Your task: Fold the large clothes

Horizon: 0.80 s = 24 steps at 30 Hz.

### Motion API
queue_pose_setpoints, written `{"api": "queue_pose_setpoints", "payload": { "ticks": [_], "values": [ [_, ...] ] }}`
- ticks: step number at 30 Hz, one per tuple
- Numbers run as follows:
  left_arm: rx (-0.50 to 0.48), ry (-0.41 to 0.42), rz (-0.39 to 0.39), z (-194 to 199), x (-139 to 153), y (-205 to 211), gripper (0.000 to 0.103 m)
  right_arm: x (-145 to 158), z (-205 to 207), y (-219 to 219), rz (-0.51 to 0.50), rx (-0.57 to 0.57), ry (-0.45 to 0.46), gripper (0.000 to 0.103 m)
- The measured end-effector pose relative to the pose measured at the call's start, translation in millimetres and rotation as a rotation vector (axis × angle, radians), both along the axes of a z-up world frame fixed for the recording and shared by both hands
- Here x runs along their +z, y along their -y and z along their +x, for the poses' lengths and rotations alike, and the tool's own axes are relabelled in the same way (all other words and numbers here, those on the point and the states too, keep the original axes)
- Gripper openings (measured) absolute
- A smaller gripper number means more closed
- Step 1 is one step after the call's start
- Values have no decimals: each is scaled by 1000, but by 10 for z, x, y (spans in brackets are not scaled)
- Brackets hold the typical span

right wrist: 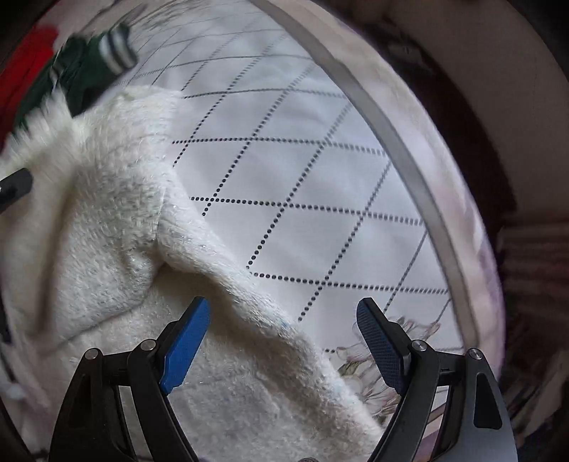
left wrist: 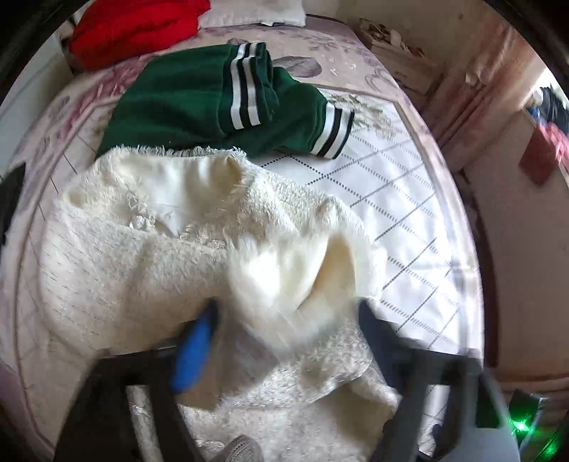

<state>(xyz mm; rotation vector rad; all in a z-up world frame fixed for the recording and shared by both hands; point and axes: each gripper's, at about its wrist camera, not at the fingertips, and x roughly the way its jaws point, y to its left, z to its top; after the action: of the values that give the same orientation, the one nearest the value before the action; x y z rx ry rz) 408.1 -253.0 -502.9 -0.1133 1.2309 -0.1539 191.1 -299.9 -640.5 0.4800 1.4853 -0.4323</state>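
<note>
A fluffy cream-white garment (left wrist: 153,256) lies spread and partly bunched on the bed; it also shows in the right wrist view (right wrist: 106,248). My left gripper (left wrist: 288,312) is open, its blue pads either side of a blurred fold of the garment, not closed on it. My right gripper (right wrist: 281,312) is open just above the garment's right edge, where a sleeve-like strip (right wrist: 270,341) runs between the fingers. The tip of the other gripper (right wrist: 14,188) shows at the left edge of the right wrist view.
A folded green garment with white and black striped cuffs (left wrist: 220,103) lies behind the white one. A red garment (left wrist: 131,28) and a pillow (left wrist: 256,14) lie at the bed's far end. The bed sheet (right wrist: 302,177) has a dotted diamond pattern; its edge (right wrist: 402,142) runs along the right.
</note>
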Motion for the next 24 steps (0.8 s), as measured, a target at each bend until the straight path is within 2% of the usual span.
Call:
{"api": "queue_pose_setpoints", "payload": {
  "ticks": [2, 6, 9, 10, 11, 13, 14, 15, 16, 17, 19, 21, 22, 24],
  "values": [
    [37, 3, -6, 3, 77, -170, 87, -28, -25, 164, 88, -67, 32, 86],
    [171, 10, 42, -27, 187, -740, 88, 66, 12, 340, 271, -186, 171, 86],
    [309, 10, 102, -101, 159, -1235, 88, 227, 138, 138, 359, -169, 242, 86],
    [328, 9, 119, -129, 129, -1323, 88, 173, 270, 74, 401, -150, 253, 86],
    [346, 4, 152, -171, 65, -1455, 88, 193, 302, -42, 425, -139, 251, 86],
    [356, -30, 213, -243, -80, -1617, 88, 19, 525, -259, 472, -77, 197, 85],
    [360, -49, 225, -278, -143, -1696, 88, -32, 590, -354, 479, -55, 181, 75],
    [368, -66, 232, -315, -199, -1768, 88, -56, 662, -439, 453, -25, 169, 25],
    [376, -77, 234, -362, -225, -1843, 88, -28, 741, -512, 399, 16, 157, 15],
    [381, -79, 230, -410, -232, -1907, 88, 86, 775, -572, 357, 38, 176, 11],
    [389, -75, 234, -485, -224, -2007, 88, 422, 823, -590, 251, 61, 283, 9],
    [391, -74, 243, -488, -258, -2041, 88, 477, 920, -549, 142, 91, 287, 9],
    [388, -94, 257, -483, -313, -2041, 88, 329, 1006, -535, 123, 119, 216, 9],
    [387, -131, 246, -414, -373, -2030, 88, -68, 1094, -504, 193, 124, 24, 13]
  ]
}}
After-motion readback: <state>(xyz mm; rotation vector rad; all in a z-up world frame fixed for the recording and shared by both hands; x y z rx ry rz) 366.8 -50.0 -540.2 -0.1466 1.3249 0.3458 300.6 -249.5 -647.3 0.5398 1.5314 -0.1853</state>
